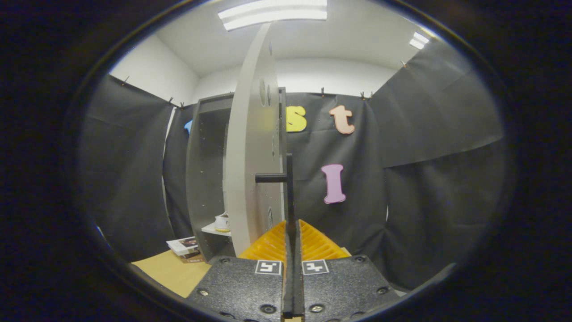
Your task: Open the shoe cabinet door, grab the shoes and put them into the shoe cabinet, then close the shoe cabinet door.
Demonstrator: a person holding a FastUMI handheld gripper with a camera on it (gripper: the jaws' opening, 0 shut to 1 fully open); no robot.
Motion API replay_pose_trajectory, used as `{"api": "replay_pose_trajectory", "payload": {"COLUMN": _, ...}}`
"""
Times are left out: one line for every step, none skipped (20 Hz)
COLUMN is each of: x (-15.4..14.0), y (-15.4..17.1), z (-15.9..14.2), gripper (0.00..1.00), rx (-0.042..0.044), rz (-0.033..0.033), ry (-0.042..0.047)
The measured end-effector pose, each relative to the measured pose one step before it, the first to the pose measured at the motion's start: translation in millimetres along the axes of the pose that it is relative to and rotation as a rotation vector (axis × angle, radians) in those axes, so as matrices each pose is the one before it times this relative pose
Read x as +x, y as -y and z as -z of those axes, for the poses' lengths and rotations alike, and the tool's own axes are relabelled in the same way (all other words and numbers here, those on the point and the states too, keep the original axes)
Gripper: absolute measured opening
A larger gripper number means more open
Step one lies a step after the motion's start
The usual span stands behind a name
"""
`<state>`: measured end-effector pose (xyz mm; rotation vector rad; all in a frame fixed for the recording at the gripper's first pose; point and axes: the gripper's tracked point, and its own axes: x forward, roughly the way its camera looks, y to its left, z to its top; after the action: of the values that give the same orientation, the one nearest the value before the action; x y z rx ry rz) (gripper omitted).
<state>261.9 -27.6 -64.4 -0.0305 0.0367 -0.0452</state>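
My tool (292, 232) was closed on the shoe cabinet door's handle (289, 197), a slim dark bar standing upright between the two ribbed fingers (315, 243), both pressed against its lower end. A short dark stub (270, 178) joined the bar to the door just ahead of the fingers and a little to their left. The door (252, 147) itself was a flat, smooth pale-grey panel that I saw nearly edge-on, rising tall from just beyond the fingertips, with a few round drilled holes near its top and bottom.

Left of the door, the shoe cabinet (206, 170) stood open: a darker grey box with straight side walls and rows of small peg holes on its inner face. Low inside it, on a pale shelf (215, 230), sat a white shoe (222, 221) with a rounded toe, partly hidden by the door's edge.

Further left and nearer to me than the cabinet, a small stack of booklets (185, 248) lay on a tan, matte surface (167, 270); I could not tell whether that was a desk or the floor. Wrinkled black cloth (429, 179) hung beyond the fingers and to both sides.
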Motion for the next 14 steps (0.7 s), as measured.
{"api": "replay_pose_trajectory", "payload": {"x": 3.08, "y": -3.84, "z": 2.51, "gripper": 0.04, "rx": -0.00188, "rz": -0.01522, "ry": -0.01417}}
{"api": "replay_pose_trajectory", "payload": {"x": -1.35, "y": 1.20, "z": -2.49, "gripper": 0.04, "rx": -0.00870, "rz": 0.00130, "ry": 0.00013}}
{"api": "replay_pose_trajectory", "payload": {"x": 1.50, "y": 3.85, "z": 2.40, "gripper": 0.04, "rx": -0.01059, "rz": 0.00109, "ry": -0.00658}}
{"api": "replay_pose_trajectory", "payload": {"x": -1.19, "y": 1.04, "z": -0.17, "gripper": 0.04, "rx": -0.00169, "rz": -0.00372, "ry": 0.00058}}
{"api": "replay_pose_trajectory", "payload": {"x": -0.70, "y": 0.64, "z": 0.65, "gripper": 0.04, "rx": -0.00469, "rz": 0.00195, "ry": -0.00486}}
{"api": "replay_pose_trajectory", "payload": {"x": -0.21, "y": 1.72, "z": -0.24, "gripper": 0.04, "rx": -0.01155, "rz": 0.00324, "ry": -0.00066}}
{"api": "replay_pose_trajectory", "payload": {"x": -1.14, "y": 1.54, "z": 0.66, "gripper": 0.04, "rx": -0.00938, "rz": 0.00051, "ry": -0.00297}}
{"api": "replay_pose_trajectory", "payload": {"x": -2.98, "y": 0.83, "z": -0.19, "gripper": 0.04, "rx": -0.00726, "rz": 0.00413, "ry": 0.00180}}
{"api": "replay_pose_trajectory", "payload": {"x": -0.73, "y": 0.03, "z": -3.61, "gripper": 0.04, "rx": -0.00062, "rz": 0.00220, "ry": 0.01865}}
{"api": "replay_pose_trajectory", "payload": {"x": -1.95, "y": -0.13, "z": -6.56, "gripper": 0.05, "rx": -0.00563, "rz": 0.00250, "ry": 0.03418}}
{"api": "replay_pose_trajectory", "payload": {"x": 3.82, "y": 2.44, "z": -6.51, "gripper": 0.07, "rx": -0.00980, "rz": 0.00127, "ry": 0.04129}}
{"api": "replay_pose_trajectory", "payload": {"x": 1.36, "y": 2.21, "z": -6.18, "gripper": 0.16, "rx": -0.00790, "rz": 0.00989, "ry": 0.03622}}
{"api": "replay_pose_trajectory", "payload": {"x": 2.24, "y": 1.87, "z": -3.77, "gripper": 0.24, "rx": -0.00863, "rz": 0.00821, "ry": 0.02919}}
{"api": "replay_pose_trajectory", "payload": {"x": -0.02, "y": -1.41, "z": -4.25, "gripper": 0.31, "rx": -0.00295, "rz": -0.00655, "ry": 0.02396}}
